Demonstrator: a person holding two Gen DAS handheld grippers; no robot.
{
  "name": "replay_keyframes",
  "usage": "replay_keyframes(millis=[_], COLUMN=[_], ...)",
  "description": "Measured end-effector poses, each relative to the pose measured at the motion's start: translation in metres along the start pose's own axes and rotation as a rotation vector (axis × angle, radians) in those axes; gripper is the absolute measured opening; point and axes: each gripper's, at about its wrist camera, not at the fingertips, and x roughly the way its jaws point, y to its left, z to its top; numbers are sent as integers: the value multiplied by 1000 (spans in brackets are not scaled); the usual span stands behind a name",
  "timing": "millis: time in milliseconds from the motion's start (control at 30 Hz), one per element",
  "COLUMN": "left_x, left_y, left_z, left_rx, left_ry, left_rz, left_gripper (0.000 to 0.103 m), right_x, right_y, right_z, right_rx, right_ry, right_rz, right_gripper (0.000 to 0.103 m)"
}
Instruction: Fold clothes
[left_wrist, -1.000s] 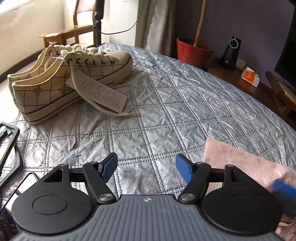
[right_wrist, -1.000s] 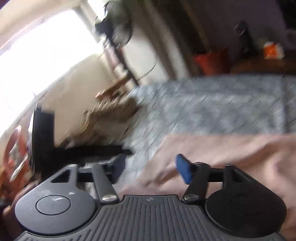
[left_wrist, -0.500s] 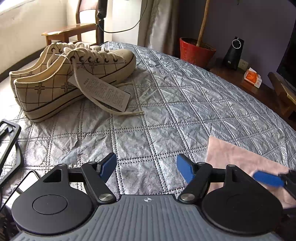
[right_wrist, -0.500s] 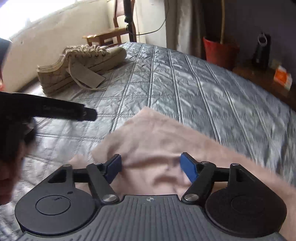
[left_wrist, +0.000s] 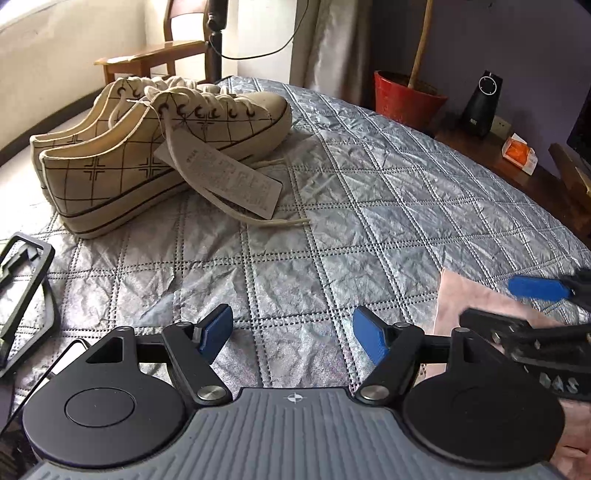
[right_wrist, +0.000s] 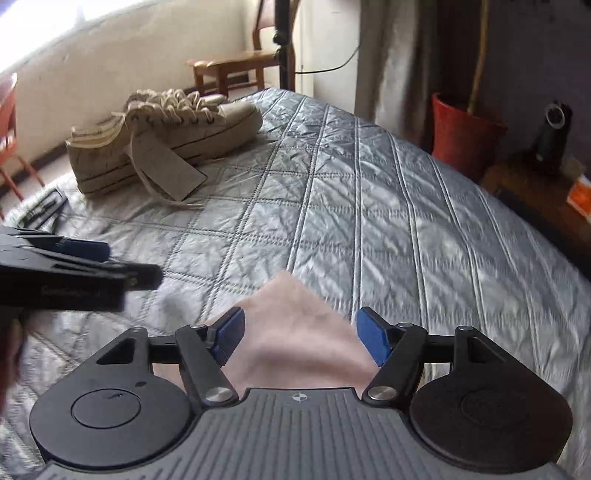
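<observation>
Cloth (right_wrist: 295, 332), pink, looked light, soft and limp, best pinched at its corner between the closing right gripper (right_wrist: 299, 336), while the left gripper (left_wrist: 291, 330) gaped empty.

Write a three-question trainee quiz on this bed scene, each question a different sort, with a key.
1. True or false: the pink cloth lies between the pads of the right claw.
2. Multiple choice: what lies between the pads of the left claw? A) the pink cloth B) only the silver quilted bedspread C) a shoelace
3. Fill in: the paper tag hangs from a pair of cream checked ____.

Key: 1 true; the right claw's jaws are closing around a corner of the cloth, pads not yet pressing it. 2 B. 3 sneakers.
</observation>
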Motion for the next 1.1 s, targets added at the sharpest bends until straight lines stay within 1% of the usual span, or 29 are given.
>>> replay_keyframes(millis=[67,133,167,200,233,333,400,600,667,700,767,800,833,867,900,933,967,1000,1033,1100], left_x=[0,1,1,2,2,2,2,2,2,2,3,3,3,4,4,4,4,4,4,3], left_y=[0,0,0,0,0,0,0,0,-1,-2,-2,-1,-1,0,1,2,3,4,4,3], left_z=[0,0,0,0,0,0,0,0,0,0,0,0,0,0,0,1,1,2,2,1], left_rx=[3,3,3,3,4,5,5,4,7,8,9,9,9,7,3,-2,-6,-9,-12,-10], left_ry=[2,4,7,9,10,12,12,13,15,15,15,15,16,16,17,17,17,17,17,16], left_rz=[-1,-3,-5,-7,-9,-14,-14,-14,-14,-15,-15,-15,-14,-15,-15,-15,-15,-15,-15,-14], left_gripper=[77,77,77,77,77,77,78,78,78,78,78,78,78,78,78,78,78,78,78,78], right_x=[9,12,10,8,6,5,6,-1,-1,0,-1,-5,-11,-23,-36,-51,-67,-77,-82,-75], right_y=[-11,-10,-8,-6,-5,4,9,8,3,1,-6,-8,-10,-16,-21,-27,-29,-26,-19,3], right_z=[4,5,4,5,5,6,8,18,20,20,18,16,14,10,5,-3,-14,-24,-33,-51], right_rx=[43,18,-7,-27,-46,-110,-121,-87,-67,-59,-11,7,23,71,124,183,227,236,218,169], right_ry=[28,34,38,44,49,54,34,-82,-107,-118,-125,-136,-148,-178,-211,-245,-262,-245,-216,-125], right_rz=[50,52,53,64,76,66,40,-13,-18,-40,-23,-30,-40,-65,-93,-109,-134,-165,-186,-166], right_gripper=[67,53,50,36,20,8,5,5,5,6,5,8,10,29,53,61,61,61,61,59])
